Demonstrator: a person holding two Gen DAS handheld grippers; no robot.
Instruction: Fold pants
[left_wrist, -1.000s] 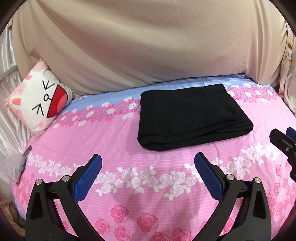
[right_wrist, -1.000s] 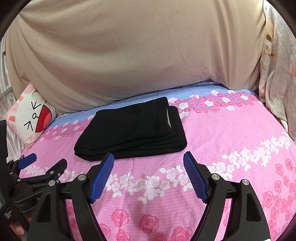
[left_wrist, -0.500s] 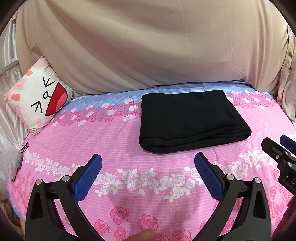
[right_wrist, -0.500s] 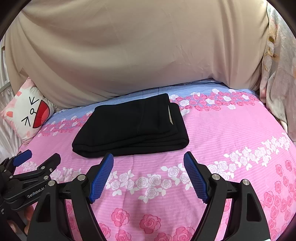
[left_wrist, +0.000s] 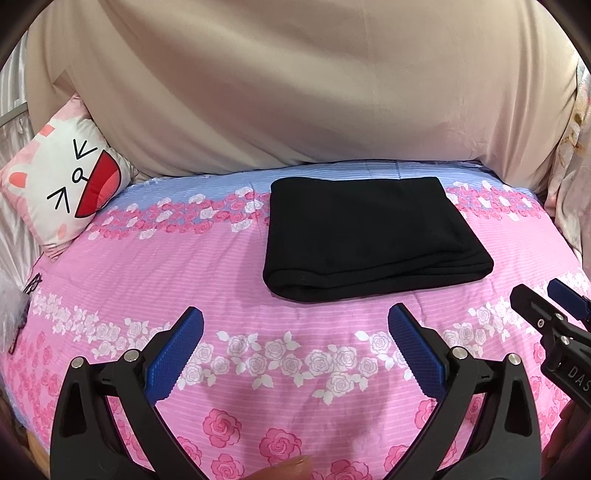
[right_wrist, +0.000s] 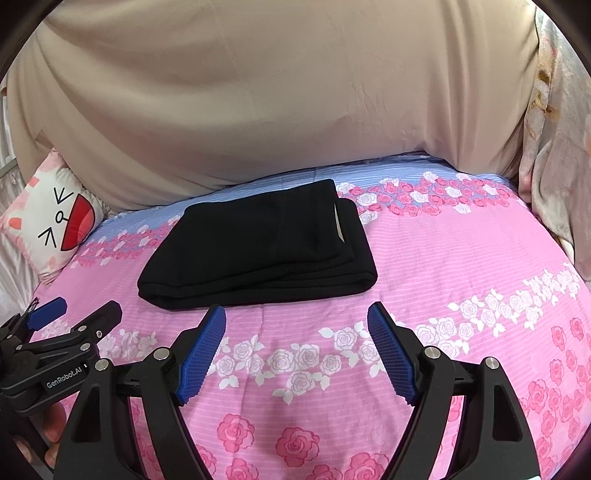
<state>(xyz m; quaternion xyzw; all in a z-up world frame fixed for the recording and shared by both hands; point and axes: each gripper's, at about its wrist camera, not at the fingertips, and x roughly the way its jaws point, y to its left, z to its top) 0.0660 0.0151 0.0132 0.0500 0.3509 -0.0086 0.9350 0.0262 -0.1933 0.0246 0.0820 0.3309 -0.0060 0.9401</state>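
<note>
The black pants (left_wrist: 373, 236) serve as the landmark: they lie folded into a thick rectangle on the pink rose-print bedspread (left_wrist: 207, 266), toward the far side of the bed, their back edge on the blue band of the cover.

Far left of the pants, a cartoon-face cushion (left_wrist: 64, 184) leans at the bed's left end, well apart from them. Behind the pants hangs a beige sheet (left_wrist: 295, 85), its lower edge meeting the bedspread just beyond their back edge. To the right of the pants, a pale floral curtain (right_wrist: 554, 147) hangs at the bed's right end.

In front of the pants is an open strip of bedspread, flat and free of other things. The left gripper (left_wrist: 295, 325) hovers over this strip, its blue-padded jaws spread wide and holding nothing; its tips sit near the pants' front fold without touching it. The right gripper (right_wrist: 296, 321) is likewise spread and empty, its left tip just short of the front fold. Each gripper shows at the edge of the other's view, side by side in front of the pants. Bare bedspread lies on both sides of the pants, wider on the right in the right wrist view.
</note>
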